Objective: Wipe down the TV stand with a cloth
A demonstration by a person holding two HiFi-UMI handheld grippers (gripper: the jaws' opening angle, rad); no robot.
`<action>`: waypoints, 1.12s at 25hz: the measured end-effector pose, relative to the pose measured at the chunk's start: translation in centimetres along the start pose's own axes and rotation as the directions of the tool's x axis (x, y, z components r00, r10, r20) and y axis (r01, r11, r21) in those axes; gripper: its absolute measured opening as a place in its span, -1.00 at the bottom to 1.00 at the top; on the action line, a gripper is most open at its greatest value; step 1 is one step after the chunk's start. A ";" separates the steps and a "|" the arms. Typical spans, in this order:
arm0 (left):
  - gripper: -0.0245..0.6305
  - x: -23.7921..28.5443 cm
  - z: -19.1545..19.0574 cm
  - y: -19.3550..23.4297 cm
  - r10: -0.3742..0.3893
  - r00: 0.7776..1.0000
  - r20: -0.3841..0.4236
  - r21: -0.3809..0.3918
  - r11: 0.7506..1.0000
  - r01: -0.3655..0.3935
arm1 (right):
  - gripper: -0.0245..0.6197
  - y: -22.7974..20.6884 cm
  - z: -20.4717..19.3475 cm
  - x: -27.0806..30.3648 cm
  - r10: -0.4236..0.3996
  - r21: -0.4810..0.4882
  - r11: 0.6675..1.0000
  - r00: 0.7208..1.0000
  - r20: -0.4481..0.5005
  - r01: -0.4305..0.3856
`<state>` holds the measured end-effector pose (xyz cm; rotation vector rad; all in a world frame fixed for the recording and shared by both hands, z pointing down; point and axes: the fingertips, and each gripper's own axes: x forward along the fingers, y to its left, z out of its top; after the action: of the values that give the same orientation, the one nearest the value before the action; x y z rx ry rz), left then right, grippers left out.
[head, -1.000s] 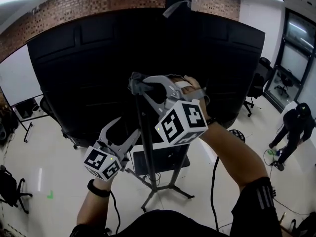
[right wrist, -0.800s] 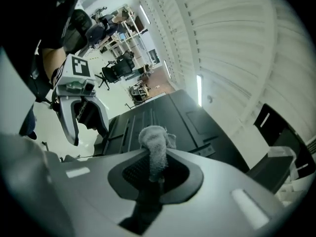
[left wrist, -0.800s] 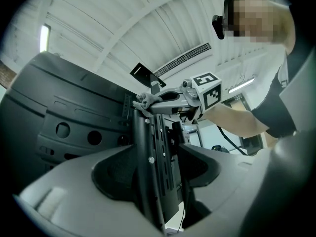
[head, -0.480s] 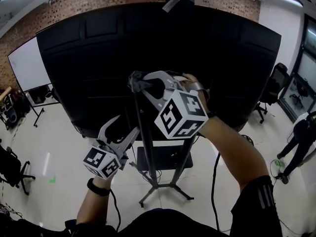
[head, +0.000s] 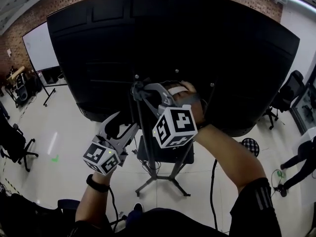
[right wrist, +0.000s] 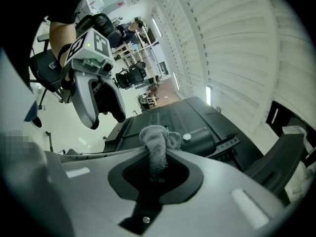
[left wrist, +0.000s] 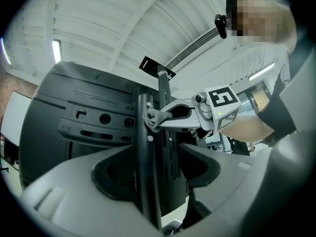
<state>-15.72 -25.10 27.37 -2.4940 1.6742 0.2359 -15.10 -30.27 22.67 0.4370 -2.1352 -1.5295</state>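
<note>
The TV stand's black pole rises behind a big black TV, whose back faces me. My right gripper is shut on a small grey cloth, which presses against the pole near the TV mount. The right gripper view shows the cloth bunched between the jaws. Lower left, my left gripper is open, close beside the pole with nothing held. In the left gripper view the pole runs up between the spread jaws, with the cloth and right gripper above.
The stand has a dark shelf and splayed legs on the white floor, with cables trailing. A whiteboard stands at the left, office chairs at both sides, a round stool and a person at the right.
My view has shifted so the TV fills more of the picture. The right gripper and its cloth sit slightly lower on the pole. The left gripper has barely moved.
</note>
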 end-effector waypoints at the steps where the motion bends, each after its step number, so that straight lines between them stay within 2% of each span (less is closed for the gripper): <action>1: -0.05 -0.2 -0.4 -0.1 0.011 1.000 -0.002 -0.001 1.000 -0.011 | -0.80 0.6 0.0 0.1 0.007 -0.012 1.000 1.000 0.001 -0.007; 6: -0.05 -1.4 -2.1 -0.6 0.037 0.999 -0.029 -0.004 0.999 -0.037 | -0.80 2.9 -0.4 0.6 0.019 -0.025 1.000 1.000 -0.005 -0.019; 12: -0.05 -2.1 -4.0 -0.4 0.020 0.997 -0.071 -0.016 1.000 -0.021 | -0.80 3.9 -0.5 0.7 -0.018 0.001 1.000 1.000 -0.014 0.018; 17: -0.05 -2.3 -5.8 0.0 -0.034 0.995 -0.096 -0.044 0.999 0.030 | -0.80 5.0 -0.8 0.8 -0.045 -0.005 0.999 0.997 -0.058 0.045; 28: -0.04 -3.1 -11.1 0.4 -0.175 0.973 -0.150 -0.106 0.981 0.160 | -0.80 12.0 -2.2 3.1 0.008 0.028 1.000 0.982 -0.188 -0.003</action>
<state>-16.60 -24.57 38.88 -2.7728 1.5260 0.1020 -16.33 -29.71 35.22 0.5616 -2.0117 -1.3986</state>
